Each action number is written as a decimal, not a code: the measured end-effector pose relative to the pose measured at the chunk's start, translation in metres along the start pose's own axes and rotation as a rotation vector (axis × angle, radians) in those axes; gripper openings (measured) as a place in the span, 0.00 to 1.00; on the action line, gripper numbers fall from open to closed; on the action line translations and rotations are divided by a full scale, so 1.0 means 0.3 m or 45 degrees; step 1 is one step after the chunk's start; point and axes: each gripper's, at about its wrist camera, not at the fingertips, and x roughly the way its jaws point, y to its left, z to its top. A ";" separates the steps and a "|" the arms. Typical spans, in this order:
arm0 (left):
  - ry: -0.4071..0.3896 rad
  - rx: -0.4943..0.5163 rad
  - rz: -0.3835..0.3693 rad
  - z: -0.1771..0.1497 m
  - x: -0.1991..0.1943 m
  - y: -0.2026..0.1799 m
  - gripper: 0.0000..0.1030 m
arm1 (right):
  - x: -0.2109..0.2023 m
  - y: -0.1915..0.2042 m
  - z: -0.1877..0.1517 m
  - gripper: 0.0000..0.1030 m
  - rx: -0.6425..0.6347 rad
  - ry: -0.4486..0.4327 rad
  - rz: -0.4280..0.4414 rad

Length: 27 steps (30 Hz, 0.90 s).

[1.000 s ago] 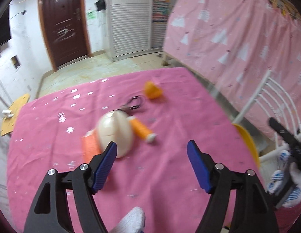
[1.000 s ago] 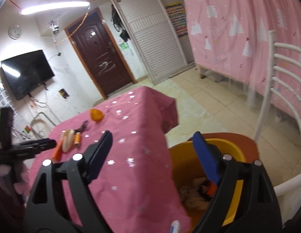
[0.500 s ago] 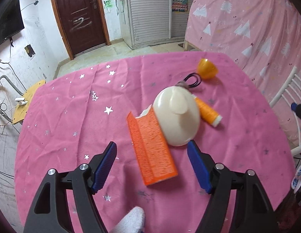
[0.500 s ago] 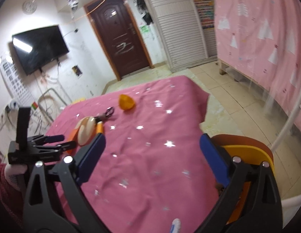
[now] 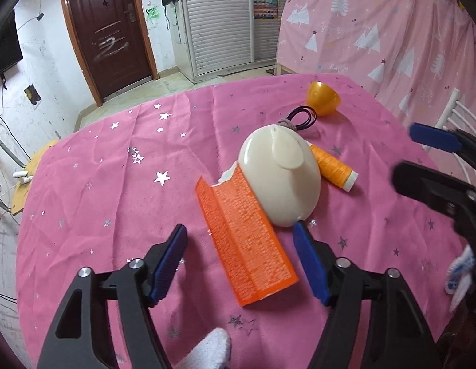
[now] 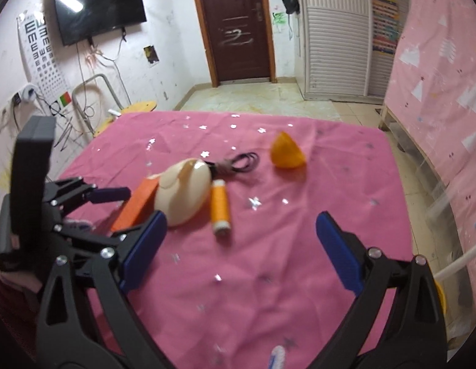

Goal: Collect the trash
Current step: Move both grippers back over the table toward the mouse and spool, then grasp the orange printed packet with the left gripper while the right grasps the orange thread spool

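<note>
I am reaching to pick up trash: my empty, wide-open left gripper (image 5: pixel 241 258) straddles the ribbed orange plastic strip (image 5: pixel 247 240), whose far end touches the cream oval shell (image 5: pixel 281 178); next, lower and close.

Rear wall: white, scuffed, with a dark brown door (image 6: pixel 238 24) and a wall-mounted television (image 6: pixel 98 1). A white louvred cabinet (image 5: pixel 219 18) stands beside it — floor tiled, beige. Pink patterned curtain (image 5: pixel 385 40) on the right side.

an orange mesh piece (image 5: pixel 248 240) is lying flat on the pink cloth, its far end tucked under a cream domed shell (image 5: pixel 281 178); an orange thread spool (image 5: pixel 333 167) is lying just beside.
</note>
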 end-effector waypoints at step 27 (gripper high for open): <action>-0.104 -0.085 -0.104 -0.037 -0.059 0.162 0.12 | 0.150 0.121 0.051 0.15 -0.194 0.172 -0.149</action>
